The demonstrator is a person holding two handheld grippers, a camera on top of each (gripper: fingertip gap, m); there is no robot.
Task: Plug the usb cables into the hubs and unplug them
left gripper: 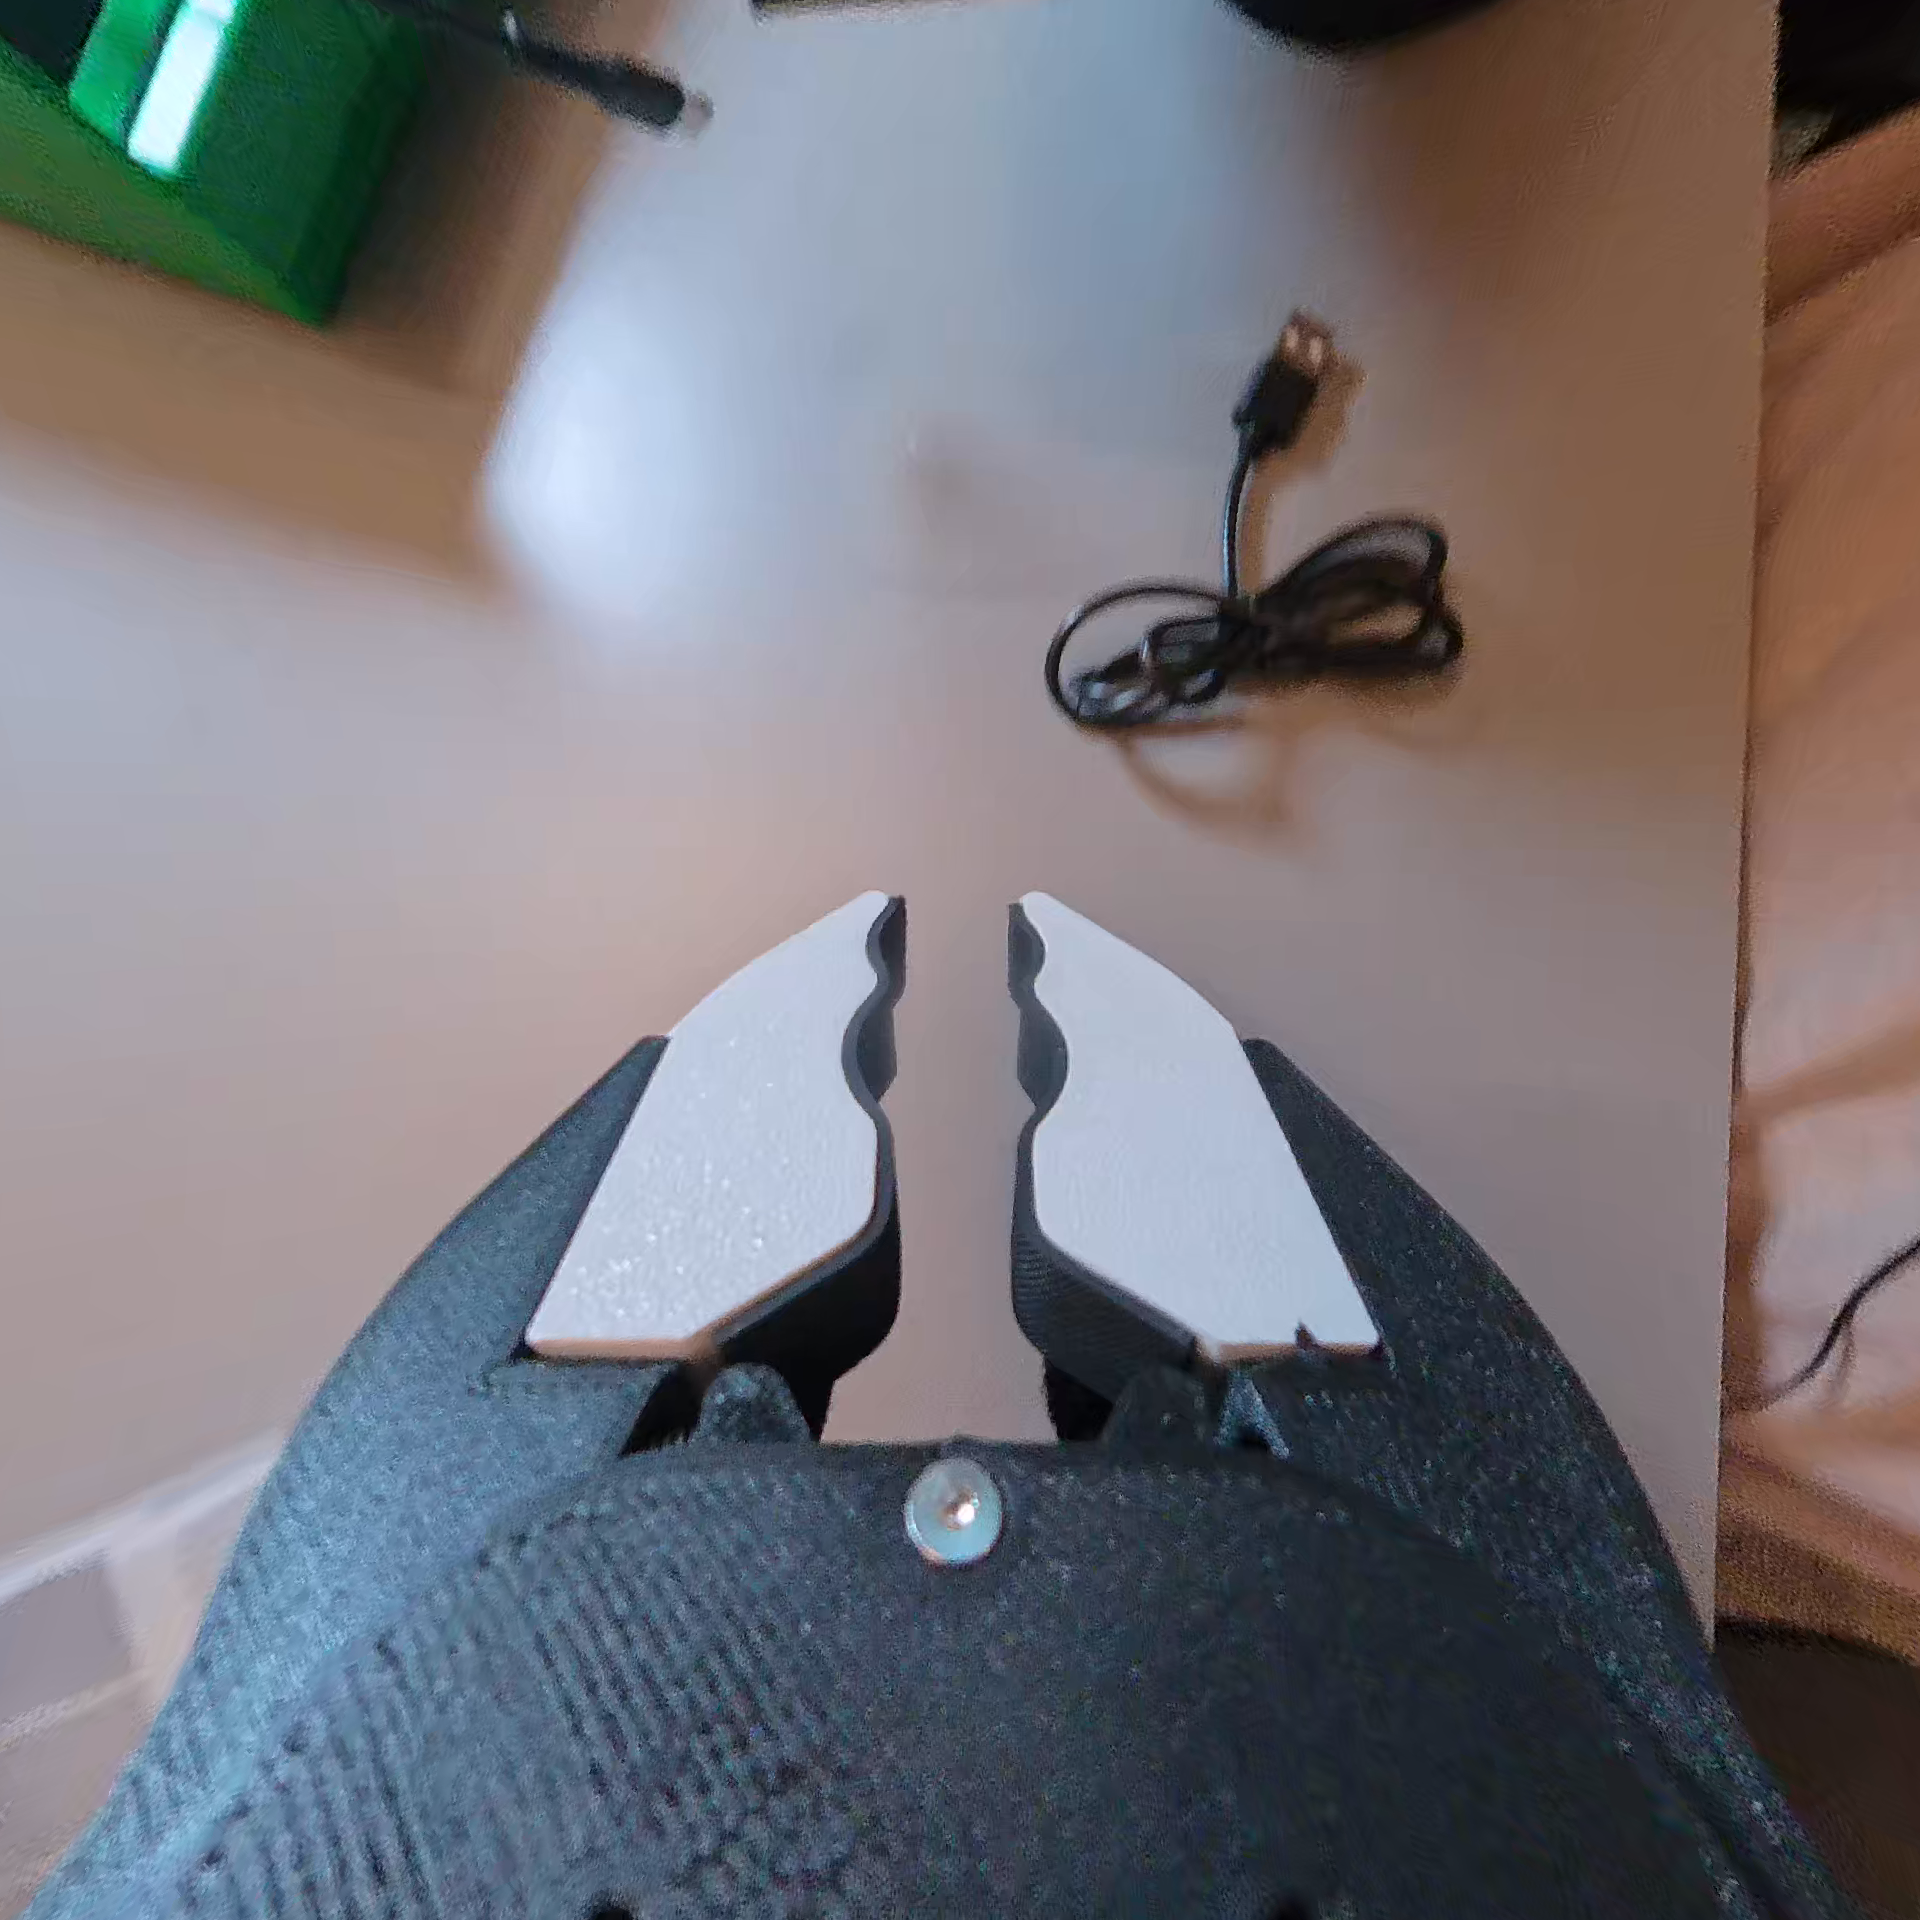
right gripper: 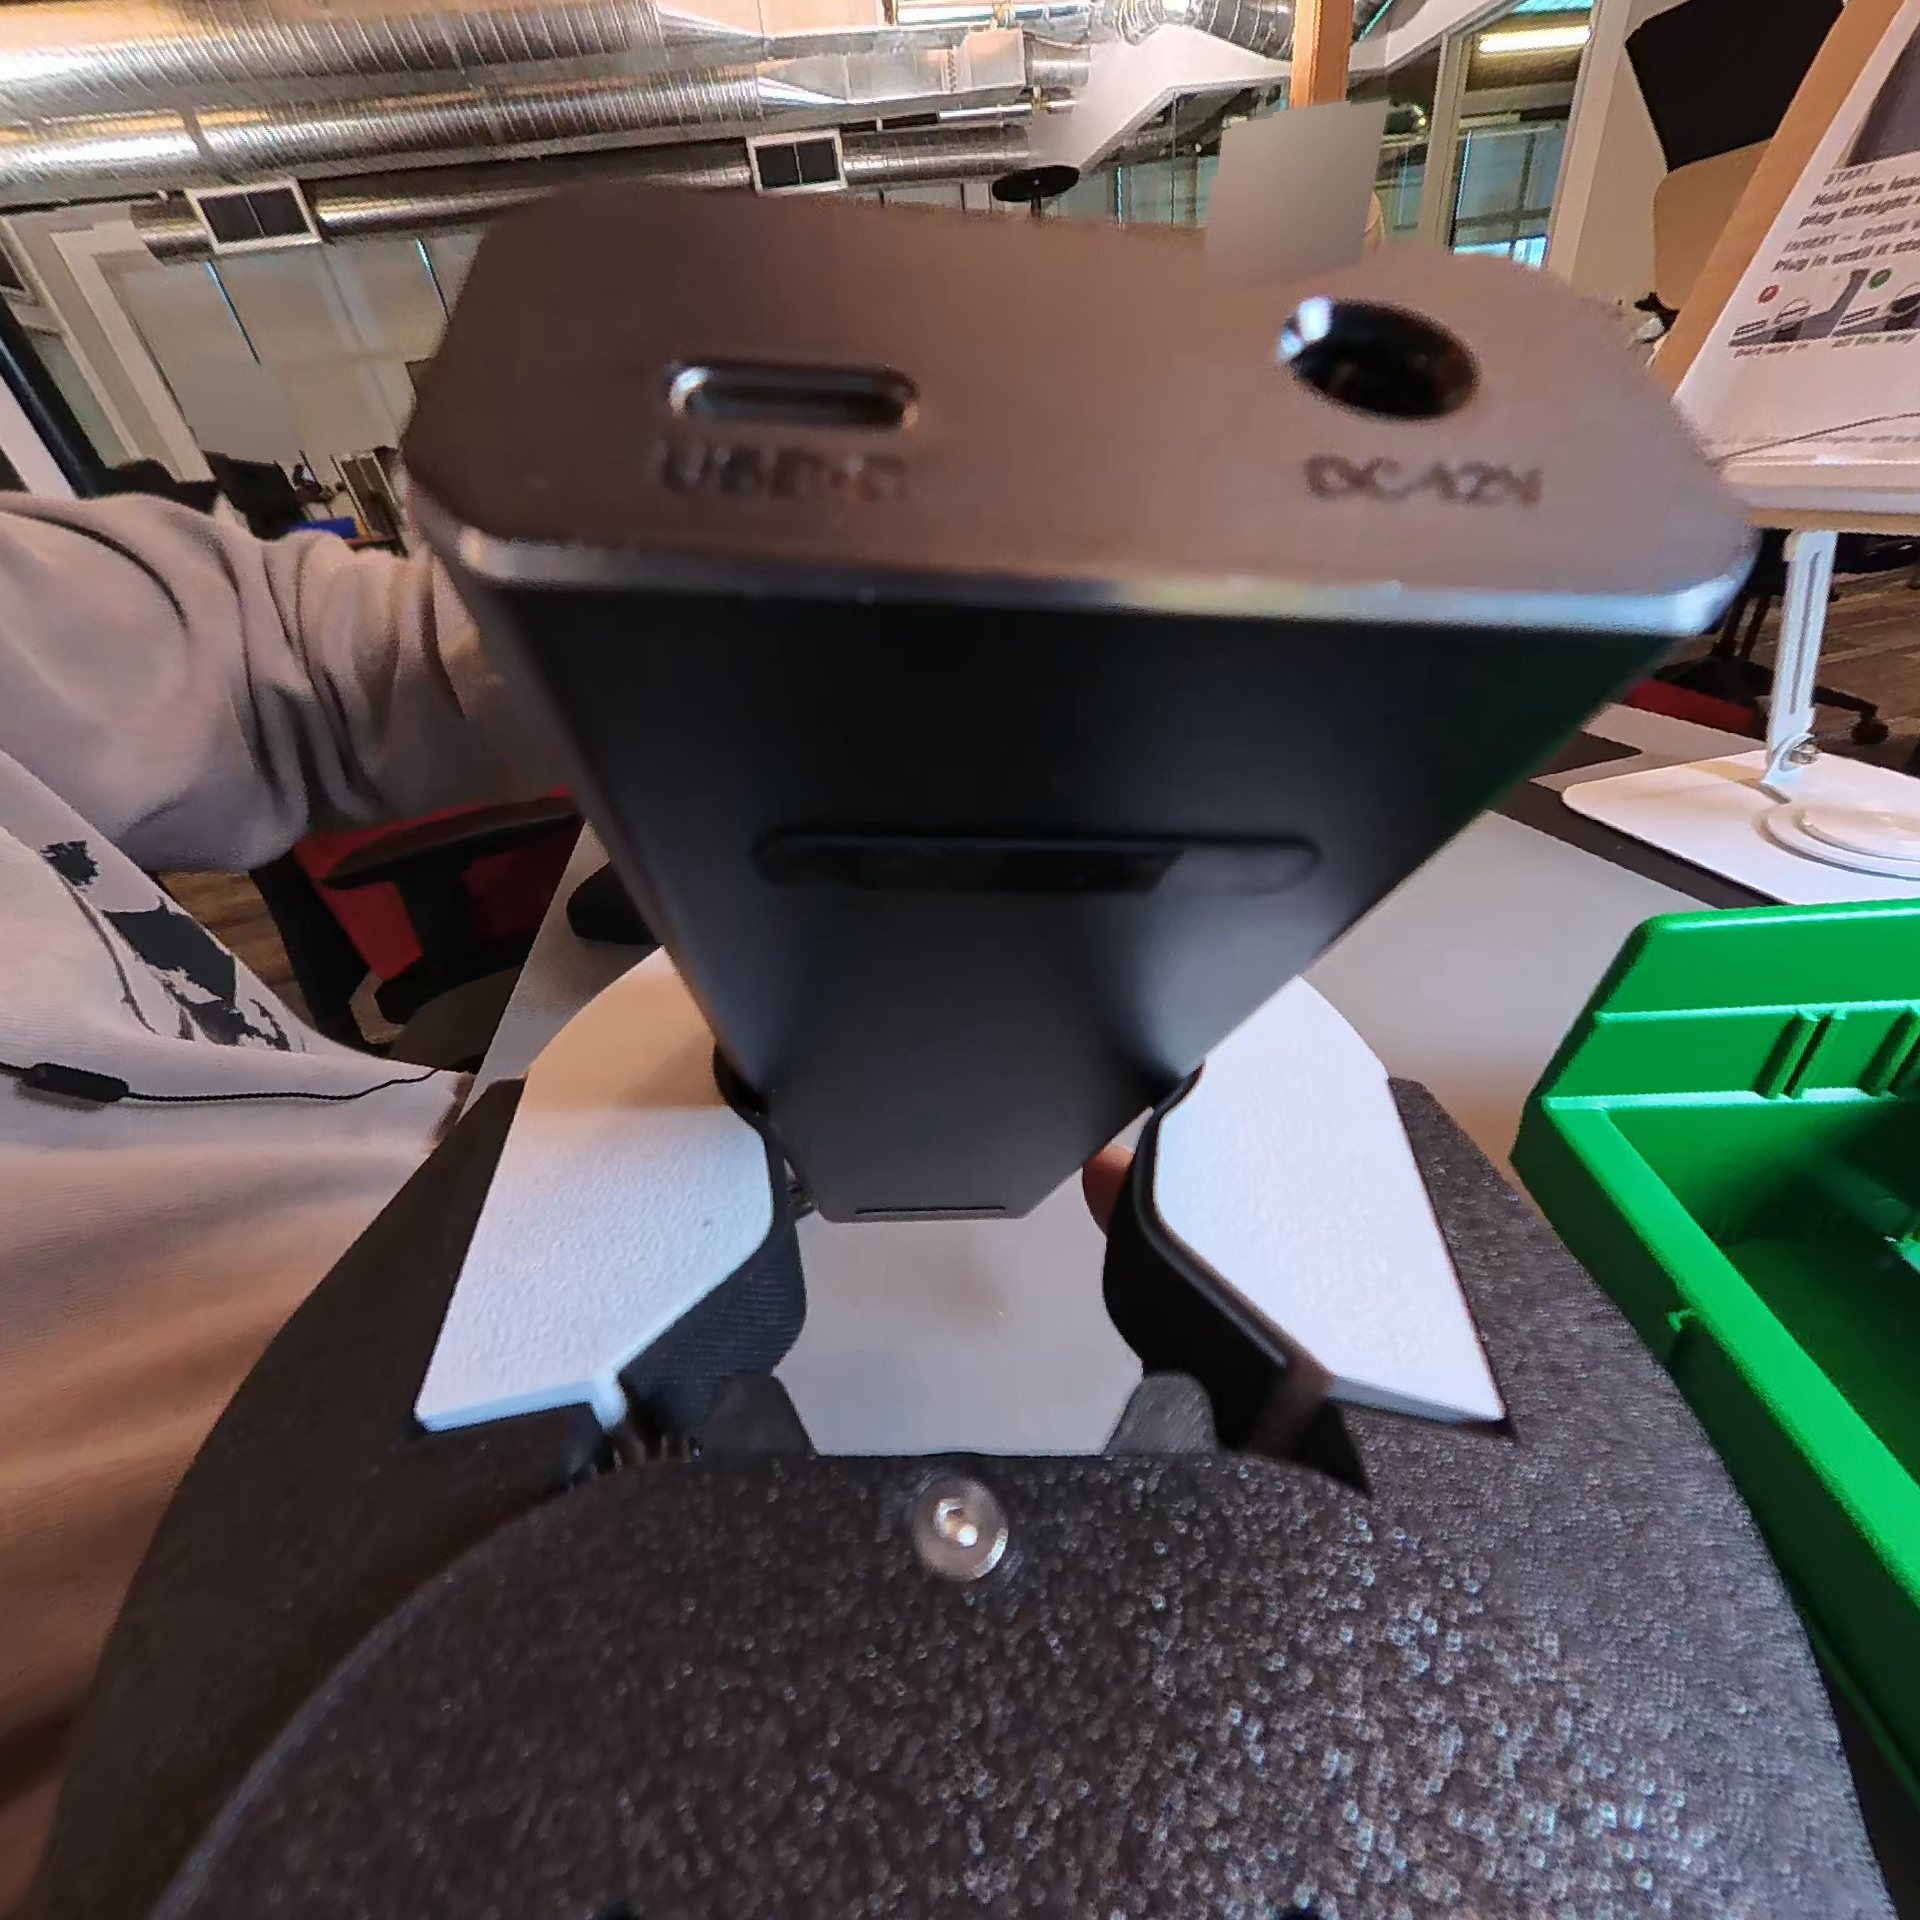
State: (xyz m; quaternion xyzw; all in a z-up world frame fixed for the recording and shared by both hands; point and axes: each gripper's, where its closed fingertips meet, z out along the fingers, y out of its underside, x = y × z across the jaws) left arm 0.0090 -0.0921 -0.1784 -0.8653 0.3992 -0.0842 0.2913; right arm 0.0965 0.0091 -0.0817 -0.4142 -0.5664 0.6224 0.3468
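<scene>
We find the left gripper (left gripper: 957, 914) above the pale worktop (left gripper: 312, 831), its fingers parted by a narrow gap with nothing between them. Ahead of it and to the right, near the worktop's right edge, lies a black usb cable (left gripper: 1262, 623), bundled in loops, with one plug (left gripper: 1283, 390) pointing away from the gripper. The cable is well apart from the gripper. A green bin (left gripper: 208, 156) sits at the far left corner of this view, and a second dark plug (left gripper: 623, 88) lies near it at the top edge; the view is blurred there.

In the right wrist view, the right gripper (right gripper: 951, 1132) is closed on the near end of a dark metal hub (right gripper: 1039, 727), which stands up and away from the camera. The hub's far end face shows an oval port (right gripper: 795, 393) and a round socket (right gripper: 1377, 364); a long slot (right gripper: 1029, 862) runs across its broad face. No cable is plugged into these openings. The green bin (right gripper: 1714, 1195) stands to the right, and a grey sleeve (right gripper: 208, 665) shows on the left.
</scene>
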